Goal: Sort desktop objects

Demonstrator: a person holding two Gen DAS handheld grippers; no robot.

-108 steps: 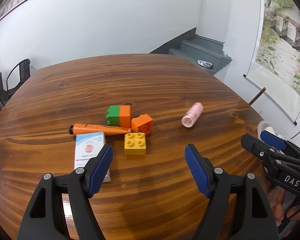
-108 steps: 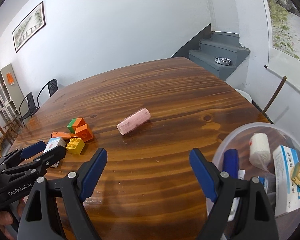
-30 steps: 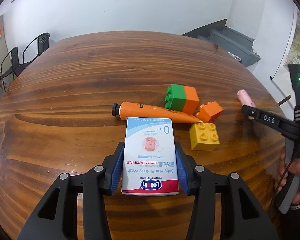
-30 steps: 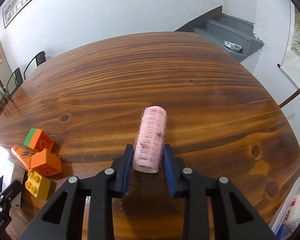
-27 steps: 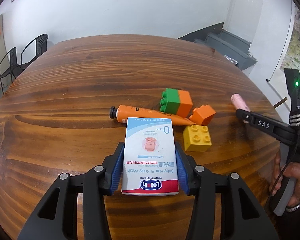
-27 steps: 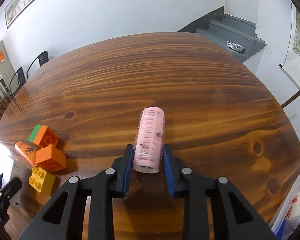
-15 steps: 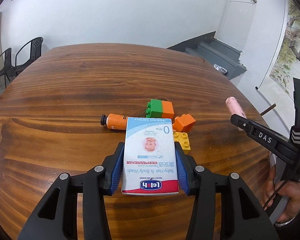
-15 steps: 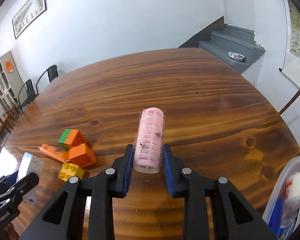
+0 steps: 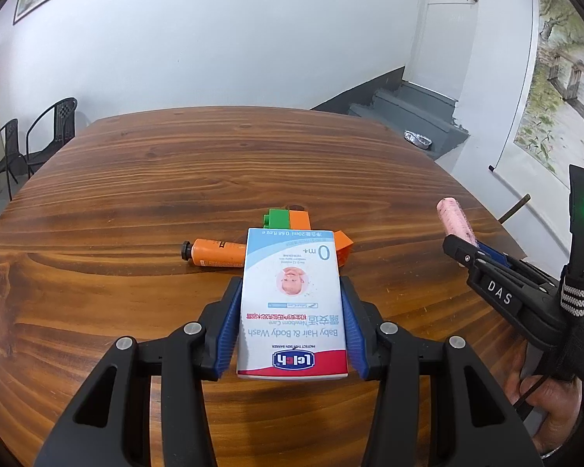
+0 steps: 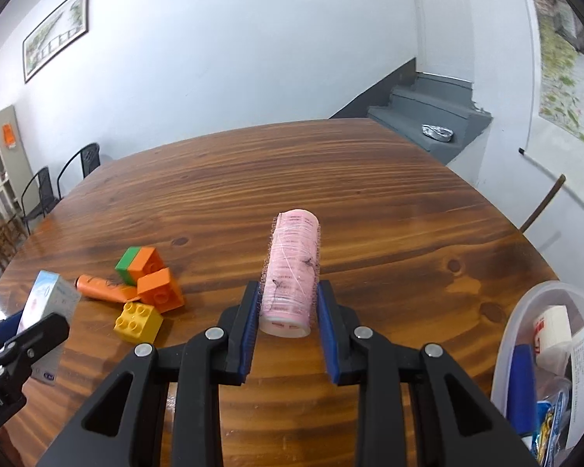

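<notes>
Between the blue pads of the left gripper, low in the centre of the left wrist view, sits a flat baby wash box, clamped by its long edges and lifted clear of the wooden table. Its face is pale blue and white with a red band at the near end, a small baby picture in the middle and the print upside down. Beyond its far edge lie an orange tube, a green-and-orange block and an orange block, partly hidden behind the box.

Low in the centre of the right wrist view, the right gripper is closed tight on a pink hair roller, a bristly cylinder pointing away along the fingers, with its white open end toward the camera. Left of it on the table lie the blocks, a yellow block nearest. At the lower right edge stands a clear tub holding packets and a white roll.

Both grippers tilt downward. At the lower right of the left wrist view, a hand grips the right tool's handle.
</notes>
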